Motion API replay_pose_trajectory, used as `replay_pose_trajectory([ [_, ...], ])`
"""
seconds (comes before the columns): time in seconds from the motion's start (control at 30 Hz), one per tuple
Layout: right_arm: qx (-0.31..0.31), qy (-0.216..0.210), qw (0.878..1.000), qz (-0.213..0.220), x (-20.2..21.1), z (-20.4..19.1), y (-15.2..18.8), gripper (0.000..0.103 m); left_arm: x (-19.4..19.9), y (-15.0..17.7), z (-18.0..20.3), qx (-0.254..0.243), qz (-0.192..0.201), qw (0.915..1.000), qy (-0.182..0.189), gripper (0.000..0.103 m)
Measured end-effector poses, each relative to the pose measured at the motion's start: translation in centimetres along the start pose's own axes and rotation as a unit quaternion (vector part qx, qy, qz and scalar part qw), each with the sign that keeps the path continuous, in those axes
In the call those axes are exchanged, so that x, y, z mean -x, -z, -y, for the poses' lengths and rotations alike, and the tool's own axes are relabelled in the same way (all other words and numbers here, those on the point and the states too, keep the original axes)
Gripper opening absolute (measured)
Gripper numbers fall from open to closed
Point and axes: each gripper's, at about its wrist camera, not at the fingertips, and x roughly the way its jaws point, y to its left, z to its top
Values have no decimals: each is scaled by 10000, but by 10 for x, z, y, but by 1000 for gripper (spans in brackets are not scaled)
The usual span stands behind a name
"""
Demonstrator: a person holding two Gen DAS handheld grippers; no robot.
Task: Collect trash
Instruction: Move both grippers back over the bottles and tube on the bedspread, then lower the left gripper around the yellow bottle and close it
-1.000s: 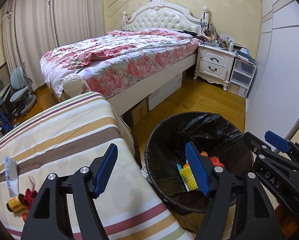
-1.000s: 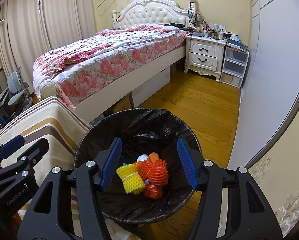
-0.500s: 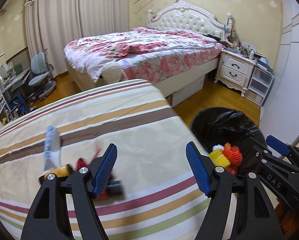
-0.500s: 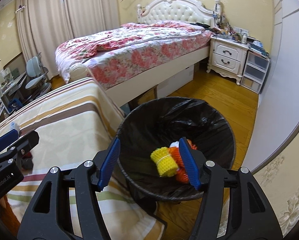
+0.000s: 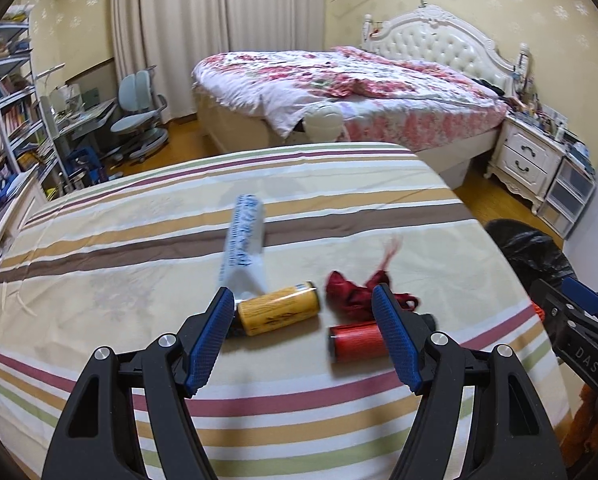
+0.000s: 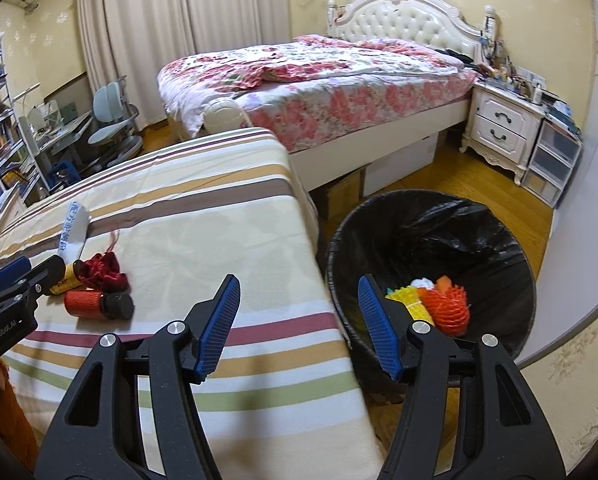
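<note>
1. The left gripper (image 5: 303,336), jaws apart and empty, hangs above the yellow bottle (image 5: 278,310) on the striped bed (image 5: 139,248).
2. Straddle the bottle's width squarely, then close.
3. The right gripper (image 6: 297,326) is parted, empty, by the bin (image 6: 511,268).

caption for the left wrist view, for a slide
Open left gripper over yellow bottle, red bottle, red cloth scrap on striped bed.

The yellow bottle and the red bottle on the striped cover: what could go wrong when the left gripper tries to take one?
The yellow bottle and red bottle lie on their sides, so a pad of the open left gripper could roll one away. The red cloth lies right beside both bottles and may get pinched too. The white packet seems to touch the yellow bottle, so it could be dragged.
</note>
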Motion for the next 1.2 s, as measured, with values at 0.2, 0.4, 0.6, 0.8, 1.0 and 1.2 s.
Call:
replay_pose_trajectory([
  [0.2, 134, -65, 9999, -66, -7, -19, -2, 60, -14, -4, -16, 109, -93, 9999, -53, 69],
  [0.4, 181, -82, 9997, -122, -12, -25, -1, 60, -34, -4, -23, 162, -454, 9987, -134, 69],
  [0.6, 223, -123, 9995, -162, -14, -31, 0, 60, -37, 8, -35, 283, -768, 9966, -97, 69],
  [0.8, 271, -173, 9993, -165, -13, -36, 2, 60, -28, 19, -47, 305, -814, 9962, -97, 69],
  [1.0, 313, -219, 9991, -172, -12, -41, 3, 60, -16, 29, -53, 247, -818, 9963, -88, 69],
  [1.2, 342, -344, 9987, -178, -16, -49, -1, 60, -7, 27, -58, 304, -688, 9971, 75, 69],
])
